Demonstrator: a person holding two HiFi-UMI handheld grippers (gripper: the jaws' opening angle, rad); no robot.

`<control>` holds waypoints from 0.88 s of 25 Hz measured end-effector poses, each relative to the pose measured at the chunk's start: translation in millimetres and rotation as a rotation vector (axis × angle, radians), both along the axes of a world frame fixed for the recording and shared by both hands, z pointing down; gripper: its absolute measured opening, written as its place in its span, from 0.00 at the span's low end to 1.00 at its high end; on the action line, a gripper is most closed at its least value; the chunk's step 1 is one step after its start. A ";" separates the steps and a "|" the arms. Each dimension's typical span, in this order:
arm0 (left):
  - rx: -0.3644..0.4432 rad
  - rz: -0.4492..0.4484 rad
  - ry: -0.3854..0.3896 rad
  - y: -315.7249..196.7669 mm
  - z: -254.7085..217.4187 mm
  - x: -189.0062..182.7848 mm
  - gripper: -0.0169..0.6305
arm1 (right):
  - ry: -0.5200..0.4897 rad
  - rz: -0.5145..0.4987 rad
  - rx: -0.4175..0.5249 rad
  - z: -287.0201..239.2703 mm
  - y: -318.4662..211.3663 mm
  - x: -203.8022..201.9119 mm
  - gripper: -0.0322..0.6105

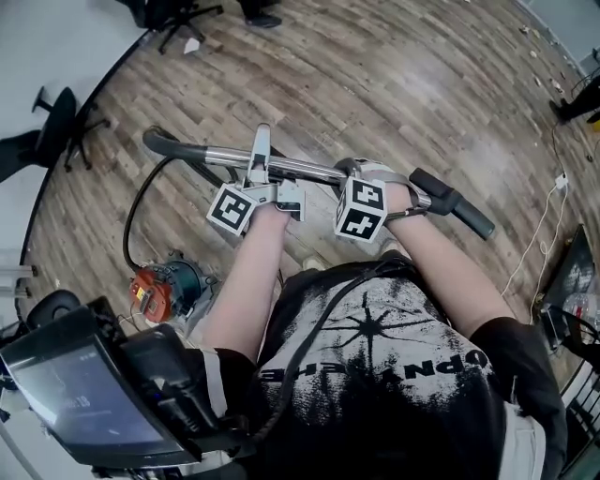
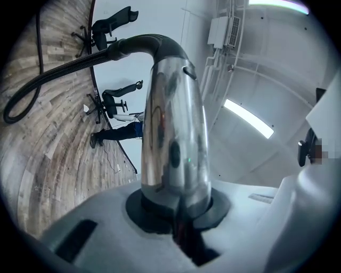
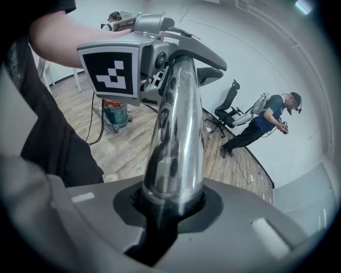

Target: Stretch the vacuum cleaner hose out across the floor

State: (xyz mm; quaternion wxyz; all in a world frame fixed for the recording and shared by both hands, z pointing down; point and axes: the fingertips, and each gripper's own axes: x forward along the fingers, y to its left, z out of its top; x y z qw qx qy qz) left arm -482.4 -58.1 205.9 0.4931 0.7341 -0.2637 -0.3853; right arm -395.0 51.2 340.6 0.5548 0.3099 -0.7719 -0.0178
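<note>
I hold a chrome vacuum tube (image 1: 314, 170) level in front of me. My left gripper (image 1: 261, 161) is shut on it near its left end; my right gripper (image 1: 370, 175) is shut on it further right, before the black end piece (image 1: 455, 204). The black hose (image 1: 131, 220) leaves the tube's curved left end (image 1: 157, 142), loops down over the floor and reaches the vacuum cleaner (image 1: 173, 281). In the left gripper view the tube (image 2: 173, 138) rises from the left gripper (image 2: 178, 213) to the hose (image 2: 48, 74). The right gripper (image 3: 170, 205) clamps the tube (image 3: 176, 133).
Office chairs stand by the wall at the upper left (image 1: 66, 122) and at the top (image 1: 178, 14). A white cable (image 1: 539, 234) crosses the wooden floor at right. A dark screen (image 1: 75, 394) sits at lower left. A person (image 3: 266, 125) stands by the far wall.
</note>
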 end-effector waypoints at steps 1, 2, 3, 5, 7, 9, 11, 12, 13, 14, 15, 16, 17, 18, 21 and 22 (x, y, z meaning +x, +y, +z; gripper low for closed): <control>0.000 -0.001 -0.001 2.5 -2.7 8.4 0.08 | -0.003 -0.003 -0.003 -2.1 2.7 7.9 0.19; -0.001 -0.003 -0.002 5.3 -5.2 17.7 0.08 | -0.008 -0.006 -0.006 -4.0 5.6 16.7 0.19; -0.003 -0.007 -0.005 8.4 -6.9 27.8 0.08 | -0.012 -0.011 -0.009 -5.2 8.7 26.6 0.19; -0.010 -0.025 -0.016 15.7 -6.6 49.0 0.08 | -0.022 -0.028 -0.014 -5.0 15.4 48.5 0.19; -0.016 -0.045 -0.028 25.7 -1.5 74.3 0.08 | -0.033 -0.048 -0.015 0.2 23.8 74.8 0.19; -0.019 -0.061 -0.032 37.4 4.4 104.4 0.08 | -0.041 -0.066 -0.016 7.4 34.0 105.0 0.19; -0.018 -0.076 -0.039 48.4 6.8 132.0 0.08 | -0.049 -0.083 -0.017 11.1 43.6 133.0 0.19; -0.015 -0.082 -0.044 53.1 6.8 145.1 0.08 | -0.051 -0.090 -0.016 11.2 47.8 146.7 0.19; -0.012 -0.087 -0.048 57.1 6.6 157.9 0.08 | -0.051 -0.095 -0.014 10.7 51.1 160.3 0.19; -0.010 -0.091 -0.050 60.6 6.2 170.1 0.08 | -0.050 -0.098 -0.010 9.9 53.8 173.1 0.19; -0.010 -0.093 -0.051 64.2 5.6 180.9 0.08 | -0.050 -0.099 -0.007 9.2 56.8 184.1 0.19; -0.008 -0.092 -0.051 68.2 4.8 190.3 0.08 | -0.052 -0.099 -0.006 8.9 60.5 193.1 0.19; -0.005 -0.089 -0.052 71.9 3.9 199.2 0.08 | -0.055 -0.097 -0.006 9.0 64.5 201.1 0.19; 0.001 -0.085 -0.055 74.8 2.9 208.5 0.08 | -0.058 -0.093 -0.006 9.0 67.8 209.5 0.19; 0.009 -0.060 -0.066 80.8 1.3 239.5 0.08 | -0.073 -0.070 -0.004 10.0 75.1 235.5 0.19; 0.010 -0.048 -0.071 82.5 1.8 248.7 0.08 | -0.079 -0.059 -0.003 11.1 77.5 242.5 0.19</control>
